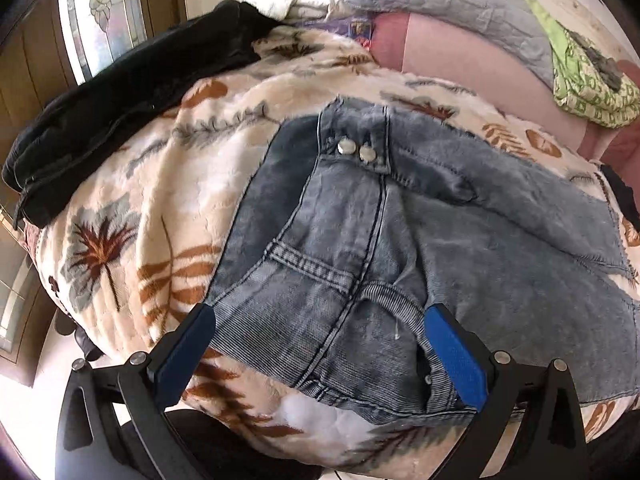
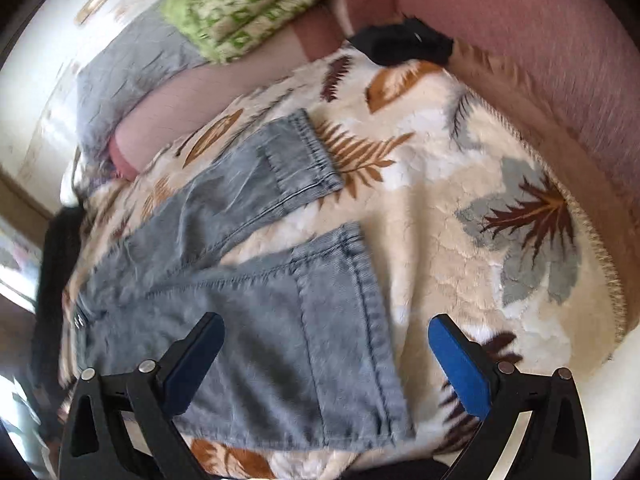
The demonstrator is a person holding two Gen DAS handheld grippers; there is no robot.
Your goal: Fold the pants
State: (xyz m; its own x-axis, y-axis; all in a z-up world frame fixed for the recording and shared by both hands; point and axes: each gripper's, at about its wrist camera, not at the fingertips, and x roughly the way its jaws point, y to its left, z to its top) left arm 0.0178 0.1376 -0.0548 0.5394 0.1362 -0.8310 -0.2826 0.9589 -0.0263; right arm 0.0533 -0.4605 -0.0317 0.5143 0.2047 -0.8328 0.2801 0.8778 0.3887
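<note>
You had the faded blue denim pants (image 1: 400, 248) lying flat, waistband fastened with 2 silver buttons (image 1: 356, 150), both legs spread apart

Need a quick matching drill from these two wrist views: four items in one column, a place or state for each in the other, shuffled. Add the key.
Items
1. jeans
2. black garment
3. green patterned cloth
4. left gripper

Places or states
A. bunched at the far left edge of the leaf-print blanket
B. open, fingers over the waistband end
C. spread flat on the blanket, legs apart
D. piled beyond the blanket, by the grey quilted pillow

Pairs: 1-C, 2-A, 3-D, 4-B
</note>
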